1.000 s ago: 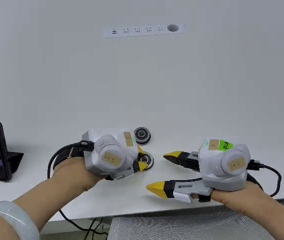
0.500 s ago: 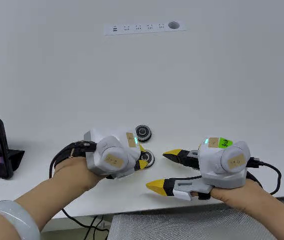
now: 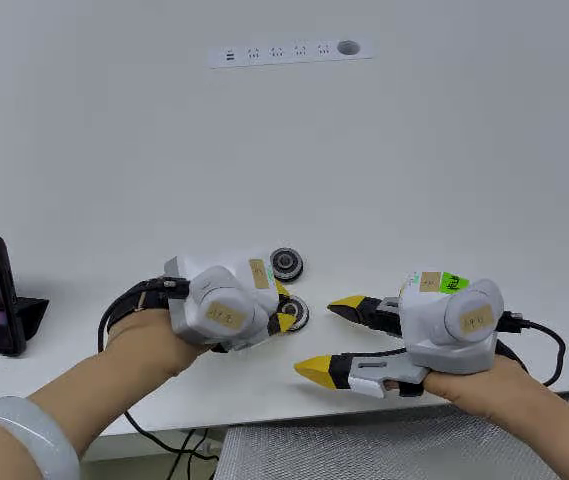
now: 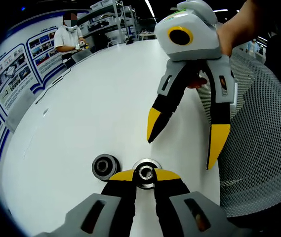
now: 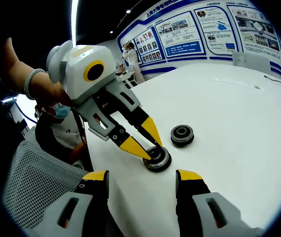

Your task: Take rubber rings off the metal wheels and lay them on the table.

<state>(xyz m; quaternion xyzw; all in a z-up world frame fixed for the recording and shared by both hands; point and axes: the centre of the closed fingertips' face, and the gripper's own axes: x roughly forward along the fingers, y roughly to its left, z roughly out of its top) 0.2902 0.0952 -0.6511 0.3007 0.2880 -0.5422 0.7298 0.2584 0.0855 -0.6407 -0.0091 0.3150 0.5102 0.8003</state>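
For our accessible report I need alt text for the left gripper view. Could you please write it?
The left gripper holds a small metal wheel between its yellow-tipped jaws on a white table. A second wheel lies just to its left in the view. The right gripper, with its jaws open, points toward them from the top of the view.
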